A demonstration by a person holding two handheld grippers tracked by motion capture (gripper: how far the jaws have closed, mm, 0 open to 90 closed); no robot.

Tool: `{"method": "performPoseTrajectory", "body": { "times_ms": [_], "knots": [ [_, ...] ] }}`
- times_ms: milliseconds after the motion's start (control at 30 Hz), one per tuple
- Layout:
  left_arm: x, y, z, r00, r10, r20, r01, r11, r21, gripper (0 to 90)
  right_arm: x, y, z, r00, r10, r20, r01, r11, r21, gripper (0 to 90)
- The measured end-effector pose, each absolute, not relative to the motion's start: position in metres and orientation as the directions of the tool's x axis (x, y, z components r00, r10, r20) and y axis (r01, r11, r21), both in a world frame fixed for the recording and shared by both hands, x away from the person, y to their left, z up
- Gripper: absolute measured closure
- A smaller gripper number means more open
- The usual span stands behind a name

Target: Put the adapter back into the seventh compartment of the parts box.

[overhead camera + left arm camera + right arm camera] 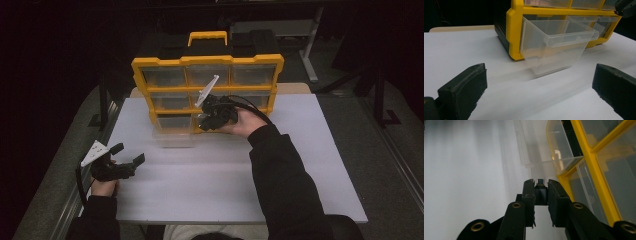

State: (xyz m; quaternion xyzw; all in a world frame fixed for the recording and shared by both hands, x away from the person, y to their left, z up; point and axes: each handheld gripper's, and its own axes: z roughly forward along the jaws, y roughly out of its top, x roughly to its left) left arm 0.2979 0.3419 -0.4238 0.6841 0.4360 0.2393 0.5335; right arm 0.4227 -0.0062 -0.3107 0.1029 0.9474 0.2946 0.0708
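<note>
A yellow organizer (pixel 207 62) with clear drawers stands upright at the back of the white table (pixel 210 190). One clear drawer (pixel 172 136) (pixel 554 47) is pulled out of its bottom-left slot, tilted down with its front low against the tabletop. My right gripper (pixel 204 120) (pixel 541 183) hovers just right of that drawer, in front of the organizer's lower rows, shut on a small black adapter (pixel 540 192) with a metal plug tip. My left gripper (pixel 129 153) (pixel 540 75) rests open at the table's left edge, aimed at the drawer, nothing between its jaws.
The organizer's yellow carry handle (pixel 207 36) sticks up at the back. Other drawers (pixel 614 170) sit closed in the frame. A metal desk leg (pixel 311 50) stands beyond the table at the back right. Dark floor surrounds the table.
</note>
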Motion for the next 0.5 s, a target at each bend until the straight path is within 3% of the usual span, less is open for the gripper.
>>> {"method": "performPoseTrajectory", "body": {
  "times_ms": [500],
  "knots": [
    [0.298,0.342,-0.424,0.506,0.851,-0.139,0.341,-0.049,0.939,0.0,0.430,0.011,-0.303,-0.970,0.225,-0.089,0.138,0.816,0.562,75.3]
  ]
}}
